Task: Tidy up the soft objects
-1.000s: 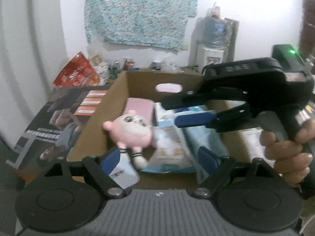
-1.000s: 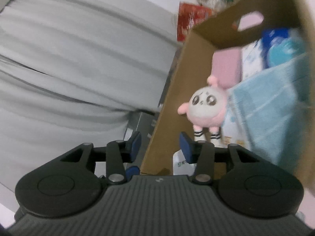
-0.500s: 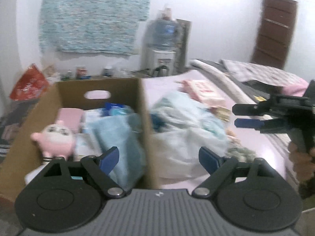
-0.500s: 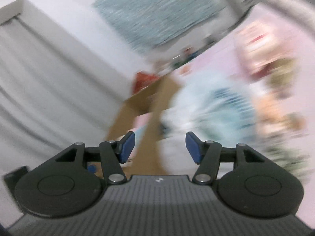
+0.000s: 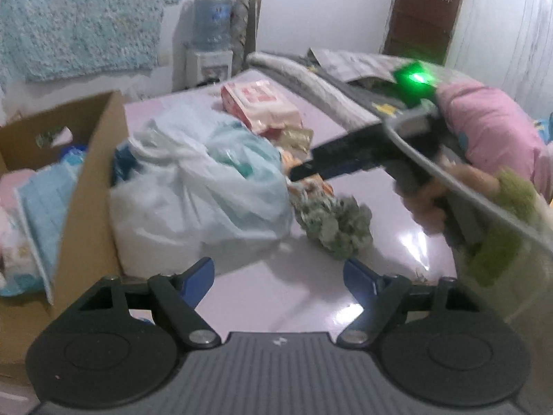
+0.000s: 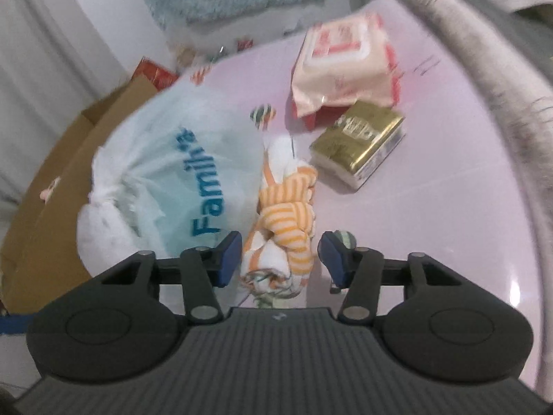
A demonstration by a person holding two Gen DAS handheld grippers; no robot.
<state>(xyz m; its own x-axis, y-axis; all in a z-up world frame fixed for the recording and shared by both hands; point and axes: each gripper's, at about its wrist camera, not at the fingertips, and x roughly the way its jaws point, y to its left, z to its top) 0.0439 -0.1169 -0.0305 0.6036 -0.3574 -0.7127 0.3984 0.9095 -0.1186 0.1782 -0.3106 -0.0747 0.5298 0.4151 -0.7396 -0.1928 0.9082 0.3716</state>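
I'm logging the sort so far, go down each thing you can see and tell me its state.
Cardboard box: open, partly filled.
Plastic bag: knotted shut, beside the box.
Striped cloth: bunched, between the right tongs, not gripped.
Wipes pack: lid closed.
Left tongs: open, empty.
Right tongs: open, just been closing.

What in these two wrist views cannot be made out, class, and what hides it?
- Plastic bag contents: right wrist view, the knotted film hides them.
- Cardboard box contents: left wrist view, cut off by the left edge and blurred.
- Orange striped cloth, near end: right wrist view, hidden behind the right gripper body.
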